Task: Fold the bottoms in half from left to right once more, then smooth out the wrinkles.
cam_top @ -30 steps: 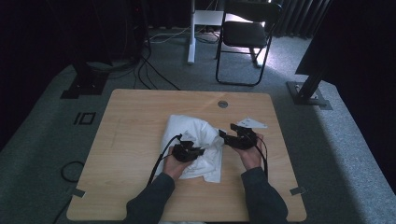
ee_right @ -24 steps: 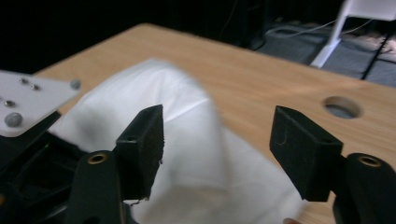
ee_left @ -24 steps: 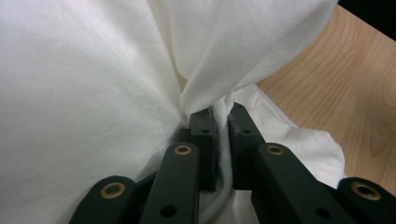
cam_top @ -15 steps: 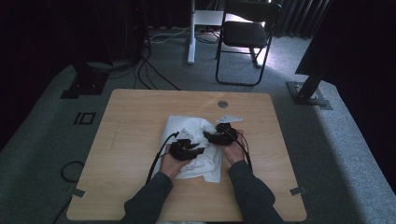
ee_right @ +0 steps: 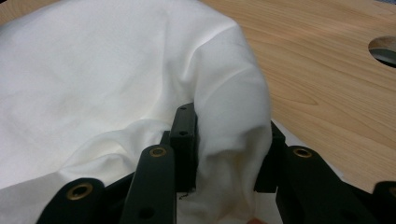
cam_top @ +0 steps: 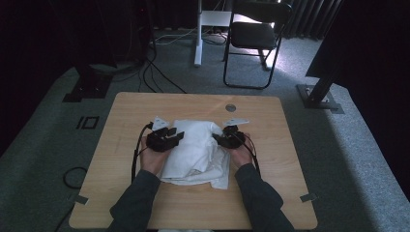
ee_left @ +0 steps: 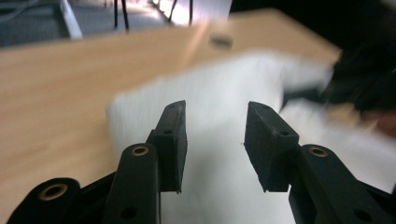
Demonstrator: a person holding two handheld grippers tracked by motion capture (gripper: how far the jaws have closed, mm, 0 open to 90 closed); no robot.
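Your left tongs (cam_top: 178, 137) have let go of the cloth (cam_top: 196, 150), opening as they drew out toward 9 o'clock. Your right tongs (cam_top: 218, 139) closed, pinching a fold at 3 o'clock.

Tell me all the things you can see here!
Cloth: one, white, crumpled in the middle of the table.
Table: one, light wood, with a round hole near its far edge.
Chair: one, black, on the floor beyond the table.
Cables: several, black, on the grey floor behind the table.
Left gripper: one, black, at the cloth's left side, jaws apart with nothing between them.
Right gripper: one, black, at the cloth's right side, a fold of cloth between its jaws.
Hands: two, in dark sleeves, at the table's near edge.
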